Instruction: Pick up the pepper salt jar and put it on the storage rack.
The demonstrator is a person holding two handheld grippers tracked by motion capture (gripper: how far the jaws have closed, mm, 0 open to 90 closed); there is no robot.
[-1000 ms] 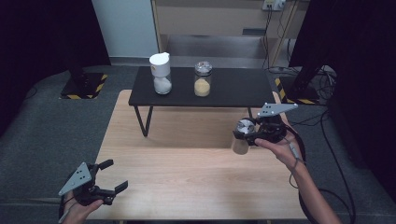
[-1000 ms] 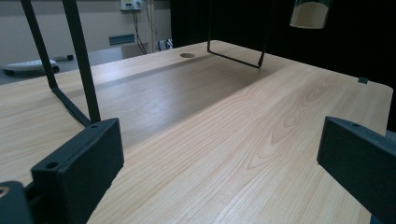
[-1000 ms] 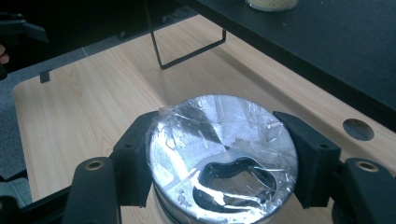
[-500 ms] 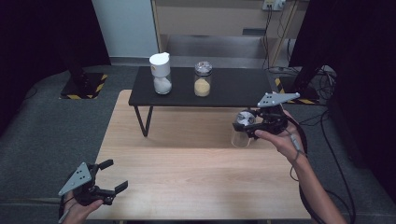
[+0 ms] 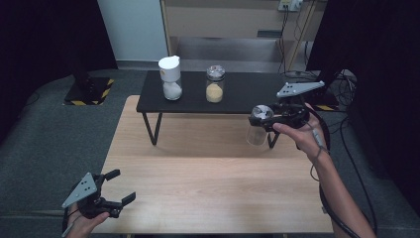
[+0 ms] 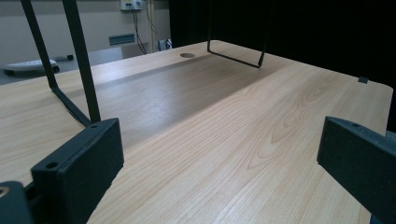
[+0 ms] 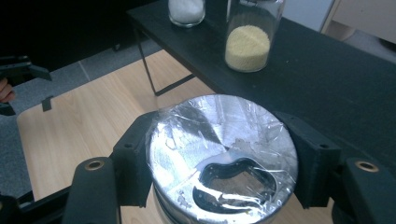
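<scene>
Wooden bench (image 5: 208, 173) mid-frame; my right gripper (image 5: 270, 116) jaws clamp jar (image 5: 257, 130) w/ foil lid, right-center; left gripper (image 5: 116, 191) jaws wide open, empty, lower left.

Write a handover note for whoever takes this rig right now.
Right gripper: fingers shut on the clear jar at its silver lid, held in the air near the black shelf's right end.
Left gripper: open, holding nothing, at the wooden table's near-left corner.
On the shelf: white-lidded jar and yellow-grain jar.
Done: jar picked up.
Left: probably setting it on the shelf beside the others.
</scene>
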